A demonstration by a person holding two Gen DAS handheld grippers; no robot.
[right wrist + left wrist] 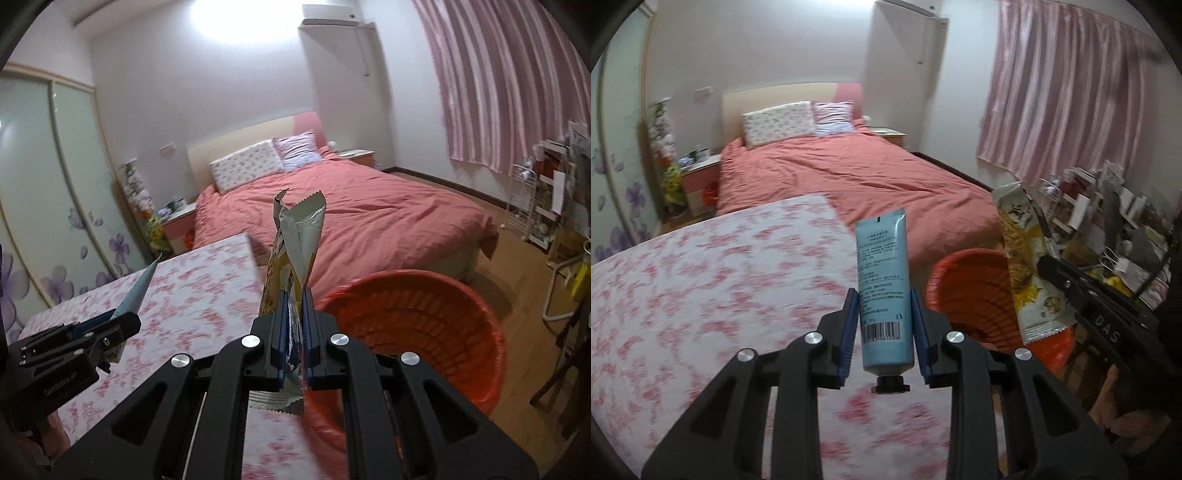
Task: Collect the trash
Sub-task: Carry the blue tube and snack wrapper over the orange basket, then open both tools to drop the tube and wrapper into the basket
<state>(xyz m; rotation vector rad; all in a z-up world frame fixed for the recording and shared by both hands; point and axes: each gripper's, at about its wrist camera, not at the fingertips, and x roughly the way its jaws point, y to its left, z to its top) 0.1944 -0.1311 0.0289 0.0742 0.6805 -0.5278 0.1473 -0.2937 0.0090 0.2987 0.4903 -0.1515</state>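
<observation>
Only the left wrist view shows the barcode on the blue tube (pixel 882 291), pinched by the left gripper (pixel 883 295); the right gripper (pixel 295 295) has its fingers clamped tight on a snack wrapper (pixel 295 243) beside the red basket (pixel 461 295).

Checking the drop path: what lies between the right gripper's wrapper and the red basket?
Nothing. In the right wrist view the wrapper sits just left of the basket, with no object between.

Basket (pixel 417 317) right of table (pixel 184 295), bed (pixel 351 210) behind both.
</observation>
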